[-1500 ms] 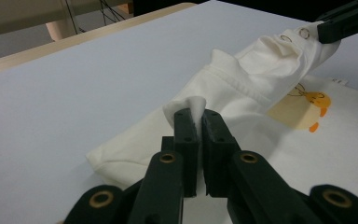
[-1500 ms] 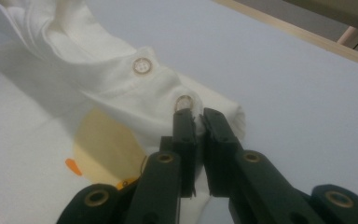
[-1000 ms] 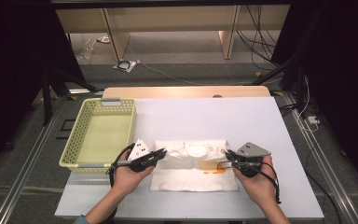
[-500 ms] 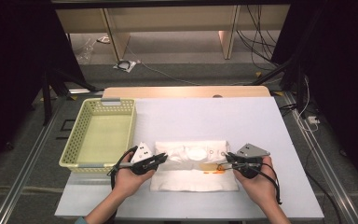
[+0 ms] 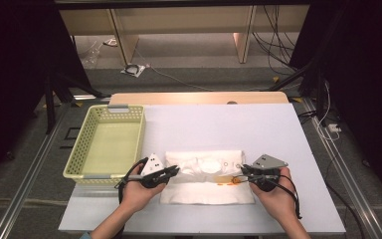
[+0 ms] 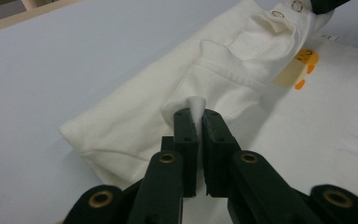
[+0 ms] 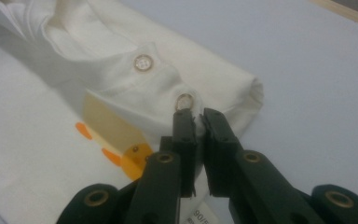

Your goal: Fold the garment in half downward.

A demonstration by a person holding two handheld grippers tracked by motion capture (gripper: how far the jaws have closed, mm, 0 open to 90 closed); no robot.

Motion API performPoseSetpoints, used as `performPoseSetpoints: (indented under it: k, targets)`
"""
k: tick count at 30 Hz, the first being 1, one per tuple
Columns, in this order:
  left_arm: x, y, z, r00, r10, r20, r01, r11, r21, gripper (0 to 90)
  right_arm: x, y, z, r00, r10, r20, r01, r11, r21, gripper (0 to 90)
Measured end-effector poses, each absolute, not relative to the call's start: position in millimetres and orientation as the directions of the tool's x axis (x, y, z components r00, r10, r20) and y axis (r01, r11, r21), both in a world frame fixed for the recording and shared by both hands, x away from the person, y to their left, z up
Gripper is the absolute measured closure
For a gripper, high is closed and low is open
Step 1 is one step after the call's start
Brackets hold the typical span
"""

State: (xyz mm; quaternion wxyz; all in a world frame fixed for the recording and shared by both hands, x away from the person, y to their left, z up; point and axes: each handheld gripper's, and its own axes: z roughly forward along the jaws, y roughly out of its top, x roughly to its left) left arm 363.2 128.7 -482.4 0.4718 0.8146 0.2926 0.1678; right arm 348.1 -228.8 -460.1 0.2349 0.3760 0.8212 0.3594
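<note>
A folded white garment (image 5: 206, 180) with an orange and yellow print and snap buttons lies on the white table near the front edge. My left gripper (image 5: 175, 170) is at its left end, shut on a pinch of white cloth (image 6: 195, 106). At the right end my right gripper (image 5: 242, 172) is shut on the fabric edge beside a metal snap (image 7: 184, 100). A second snap (image 7: 142, 62) and the duck print (image 7: 114, 135) sit just past it. Both hands rest low on the table.
A pale green mesh basket (image 5: 107, 142) stands empty at the table's left, close to my left hand. Behind the garment stretches the white table top (image 5: 219, 124). Cables and desk legs lie on the floor beyond the far edge.
</note>
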Motion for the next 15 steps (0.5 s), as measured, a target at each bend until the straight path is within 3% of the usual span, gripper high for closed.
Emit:
performPoseSetpoints:
  k: [15]
  targets:
    - [361.7, 129.1, -490.5, 0.783, 0.622, -0.002, 0.348, -0.436, 0.829, 83.3, 346.3, -228.0, -470.3, -0.646, 0.758, -0.095, 0.493, 0.509, 0.706, 83.7]
